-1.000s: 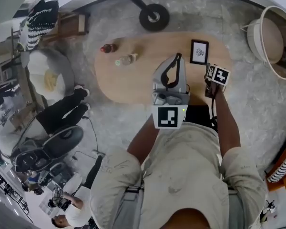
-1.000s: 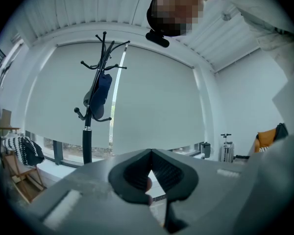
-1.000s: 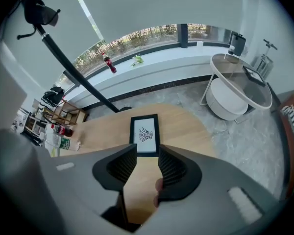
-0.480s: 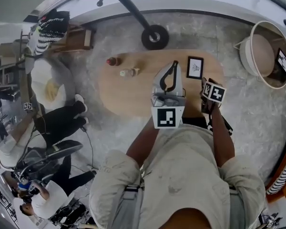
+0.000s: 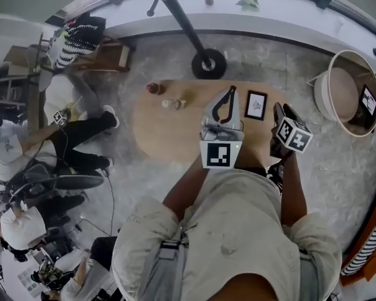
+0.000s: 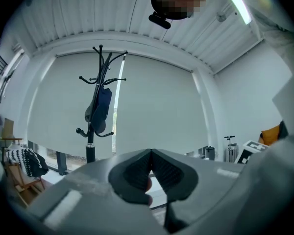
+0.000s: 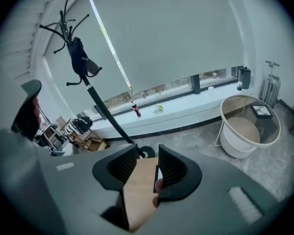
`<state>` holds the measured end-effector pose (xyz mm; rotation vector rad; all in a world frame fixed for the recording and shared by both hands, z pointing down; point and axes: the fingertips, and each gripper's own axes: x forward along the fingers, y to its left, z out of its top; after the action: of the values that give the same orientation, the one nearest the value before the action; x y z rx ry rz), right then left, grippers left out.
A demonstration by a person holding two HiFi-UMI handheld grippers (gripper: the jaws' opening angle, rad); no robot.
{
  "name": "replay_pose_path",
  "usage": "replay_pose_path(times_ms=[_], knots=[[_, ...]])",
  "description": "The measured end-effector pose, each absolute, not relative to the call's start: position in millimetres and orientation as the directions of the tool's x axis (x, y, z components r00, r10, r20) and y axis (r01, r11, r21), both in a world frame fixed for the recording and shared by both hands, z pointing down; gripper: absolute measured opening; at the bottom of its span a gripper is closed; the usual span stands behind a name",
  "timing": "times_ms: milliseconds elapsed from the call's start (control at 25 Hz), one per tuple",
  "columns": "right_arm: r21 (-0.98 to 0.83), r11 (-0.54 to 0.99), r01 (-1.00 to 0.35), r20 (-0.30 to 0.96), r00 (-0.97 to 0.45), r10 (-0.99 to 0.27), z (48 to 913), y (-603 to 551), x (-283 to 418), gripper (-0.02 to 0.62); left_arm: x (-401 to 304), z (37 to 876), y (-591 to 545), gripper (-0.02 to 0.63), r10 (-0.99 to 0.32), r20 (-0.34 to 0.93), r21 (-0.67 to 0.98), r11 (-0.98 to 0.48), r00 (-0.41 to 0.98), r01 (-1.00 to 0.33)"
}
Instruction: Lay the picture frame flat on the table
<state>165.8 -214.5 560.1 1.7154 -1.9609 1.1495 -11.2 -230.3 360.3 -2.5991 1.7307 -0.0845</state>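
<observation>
The picture frame (image 5: 256, 105) lies face up on the oval wooden table (image 5: 169, 133), just ahead of the right gripper (image 7: 148, 153), whose jaws stand apart with only tabletop between them. The left gripper (image 6: 151, 151) points upward, jaws pressed together on nothing. Beside the table, a round white tub (image 5: 321, 89) shows a beige floor; a small dark-framed item (image 5: 368, 100) sits at its right rim

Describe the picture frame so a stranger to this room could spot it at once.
Find the oval wooden table on the grey floor. Near its right end sits the picture frame, the only black-edged rectangle, white inside; its neighbours are bottles.
</observation>
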Motion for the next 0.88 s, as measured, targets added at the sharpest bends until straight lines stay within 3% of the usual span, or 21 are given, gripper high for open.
replay_pose_path(times_ms=[440,880], knots=[[-0.324,0.133,-0.937,0.418,-0.268,-0.868,418.4,-242.9,157.3,0.141,-20.7,327.5,-238.4,0.005,-0.937,-0.001,-0.025,-0.348,0.348,-0.937],[-0.081,0.212,-0.974,0.129,-0.221,-0.967,297.8,-244.0,138.9,0.141,-39.8,286.7,-246.2,0.005,-0.944,-0.03,-0.027,-0.328,0.329,-0.944]])
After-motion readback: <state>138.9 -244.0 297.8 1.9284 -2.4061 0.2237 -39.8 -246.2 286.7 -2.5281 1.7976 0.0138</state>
